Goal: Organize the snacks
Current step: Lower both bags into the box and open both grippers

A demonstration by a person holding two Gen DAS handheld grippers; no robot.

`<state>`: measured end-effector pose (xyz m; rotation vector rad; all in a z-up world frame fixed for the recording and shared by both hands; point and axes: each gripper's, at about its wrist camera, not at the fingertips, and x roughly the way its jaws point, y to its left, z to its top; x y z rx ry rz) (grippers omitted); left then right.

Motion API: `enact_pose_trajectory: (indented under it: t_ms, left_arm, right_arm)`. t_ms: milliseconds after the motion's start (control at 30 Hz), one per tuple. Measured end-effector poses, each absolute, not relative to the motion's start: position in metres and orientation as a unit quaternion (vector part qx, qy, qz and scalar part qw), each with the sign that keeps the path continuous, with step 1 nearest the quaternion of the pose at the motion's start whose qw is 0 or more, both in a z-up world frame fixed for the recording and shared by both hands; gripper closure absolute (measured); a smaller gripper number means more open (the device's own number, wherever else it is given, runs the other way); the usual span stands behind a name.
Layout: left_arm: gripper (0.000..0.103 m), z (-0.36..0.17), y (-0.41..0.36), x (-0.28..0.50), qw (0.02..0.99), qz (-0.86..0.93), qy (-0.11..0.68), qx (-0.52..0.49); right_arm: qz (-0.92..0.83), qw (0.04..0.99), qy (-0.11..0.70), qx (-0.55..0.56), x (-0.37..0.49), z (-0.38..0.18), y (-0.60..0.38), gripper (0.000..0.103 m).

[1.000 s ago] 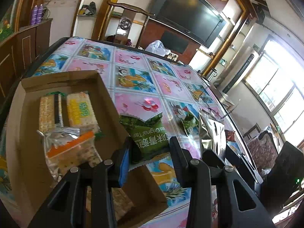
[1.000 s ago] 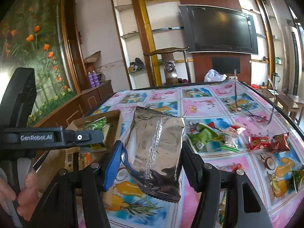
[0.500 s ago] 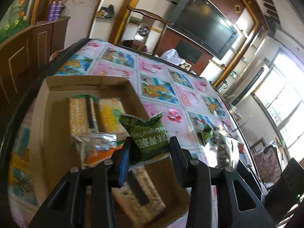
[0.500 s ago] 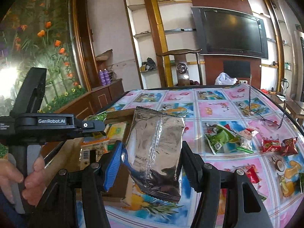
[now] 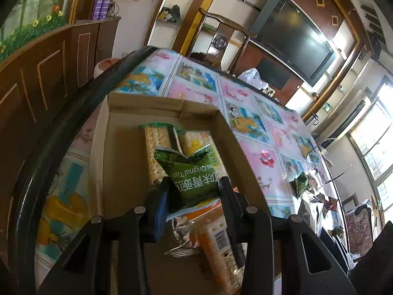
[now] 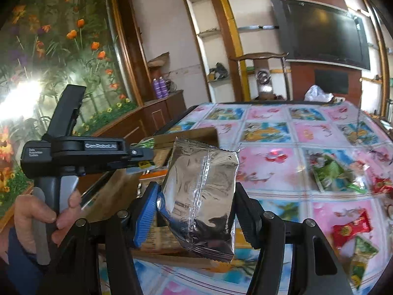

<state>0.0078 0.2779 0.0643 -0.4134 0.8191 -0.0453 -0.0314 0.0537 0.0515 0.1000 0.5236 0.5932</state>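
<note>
The left gripper [image 5: 194, 193] is hanging over the shallow brown cardboard box [image 5: 122, 162], its jaws pinched narrow on the small green foil snack packet [image 5: 194, 174], which is standing up between the pads above the long cracker packs [image 5: 157, 152] already lying inside. The right gripper [image 6: 194, 211] is gripping the tall crinkled silver foil bag [image 6: 200, 196] by its lower half, jaws closed onto its sides, and carrying it in the air just beside the box's near edge (the left tool is sitting right in its path in the right wrist view).

Risks from here: both tools are crowding the same box, so the silver bag is likely to brush the left gripper if they go in together. The green packet, let go from this height, could be landing crooked on the orange-striped clear wrapper [image 5: 213, 233] underneath and sliding. The silver bag looks slick and puffy, so it may be slipping or toppling over the low wall onto the colourful flowered tablecloth [image 6: 282, 127], where more loose snacks [image 6: 331, 174] are waiting.
</note>
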Motion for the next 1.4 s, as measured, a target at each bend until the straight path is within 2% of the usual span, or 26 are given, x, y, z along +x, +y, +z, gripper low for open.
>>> enact_pose_trajectory:
  t_ms: [533,1067,1200,1400]
  left_arm:
    - [0.065,0.060,0.292,0.007,0.894,0.020,0.406,-0.189]
    - [0.064,0.059,0.292,0.007,0.897,0.058,0.409,-0.159]
    - [0.063,0.059,0.292,0.007,0.897,0.058,0.408,-0.159]
    - [0.053,0.065,0.292,0.003,0.904,0.045,0.390,-0.173]
  right_arm:
    - [0.343,0.890,0.300,0.012,-0.016,0.033,0.116,0.038]
    - [0.351,0.885,0.305,-0.013,-0.017,0.026,0.133,0.036]
    - [0.353,0.885,0.303,-0.017,-0.019,0.027,0.133,0.035]
    - [0.353,0.891,0.284,-0.004,-0.023,0.036,0.124,0.033]
